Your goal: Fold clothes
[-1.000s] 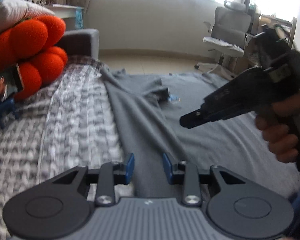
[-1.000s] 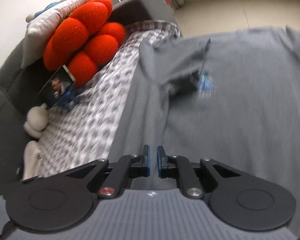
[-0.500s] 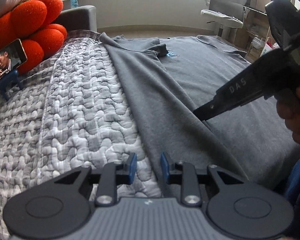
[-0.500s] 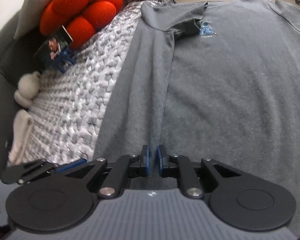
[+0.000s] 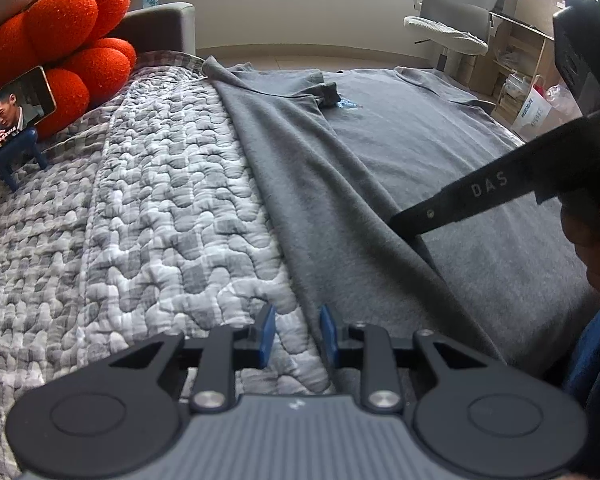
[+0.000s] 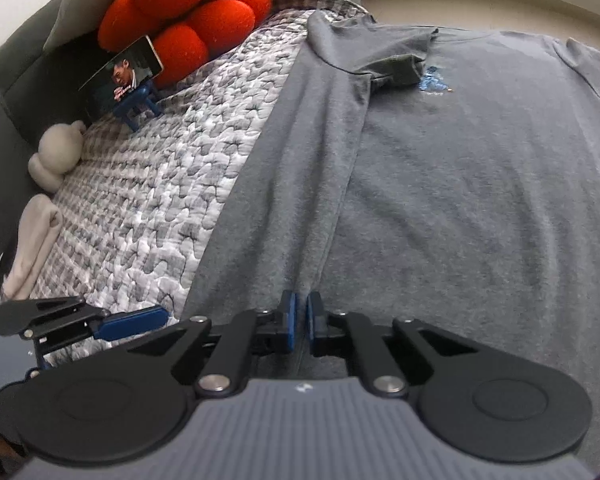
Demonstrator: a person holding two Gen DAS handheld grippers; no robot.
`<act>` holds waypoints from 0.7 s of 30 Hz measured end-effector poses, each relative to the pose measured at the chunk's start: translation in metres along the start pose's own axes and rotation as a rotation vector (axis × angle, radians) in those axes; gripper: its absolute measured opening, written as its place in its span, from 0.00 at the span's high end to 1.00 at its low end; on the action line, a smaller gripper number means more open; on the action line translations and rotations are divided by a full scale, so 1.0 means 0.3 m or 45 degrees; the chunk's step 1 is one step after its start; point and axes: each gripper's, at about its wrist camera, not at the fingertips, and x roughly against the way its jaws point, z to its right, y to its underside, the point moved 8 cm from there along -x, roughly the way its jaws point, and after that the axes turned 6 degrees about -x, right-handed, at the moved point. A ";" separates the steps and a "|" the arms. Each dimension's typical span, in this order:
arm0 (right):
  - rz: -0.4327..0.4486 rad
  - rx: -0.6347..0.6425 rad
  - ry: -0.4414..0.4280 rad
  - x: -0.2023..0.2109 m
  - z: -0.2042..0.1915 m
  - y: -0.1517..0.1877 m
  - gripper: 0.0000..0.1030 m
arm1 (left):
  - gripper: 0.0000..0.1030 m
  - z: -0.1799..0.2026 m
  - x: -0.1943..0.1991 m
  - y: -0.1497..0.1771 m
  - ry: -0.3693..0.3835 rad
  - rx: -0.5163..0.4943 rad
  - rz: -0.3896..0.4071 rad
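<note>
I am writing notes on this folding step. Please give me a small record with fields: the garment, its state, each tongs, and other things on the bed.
garment: grey T-shirt, spread on the quilt
fold state: left side and sleeve already folded inward
left tongs: open, over the shirt's outer edge
right tongs: closing at the folded edge, fabric between them
other things: orange cushion, phone on blue stand

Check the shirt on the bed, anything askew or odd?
One thing: the grey shirt's sleeve is folded in but bunched, its cuff lying partly over the blue chest print. The folded side edge otherwise runs fairly straight. No damage visible.
</note>
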 end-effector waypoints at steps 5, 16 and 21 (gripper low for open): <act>0.023 -0.017 0.022 0.011 0.014 -0.002 0.95 | 0.80 -0.002 0.004 0.005 0.002 -0.006 -0.011; 0.015 -0.043 -0.022 0.011 0.017 -0.001 0.84 | 0.88 -0.018 0.019 0.016 0.029 0.035 -0.029; -0.044 -0.065 -0.060 0.007 0.000 0.031 0.81 | 0.87 -0.002 0.048 0.014 0.109 0.063 -0.015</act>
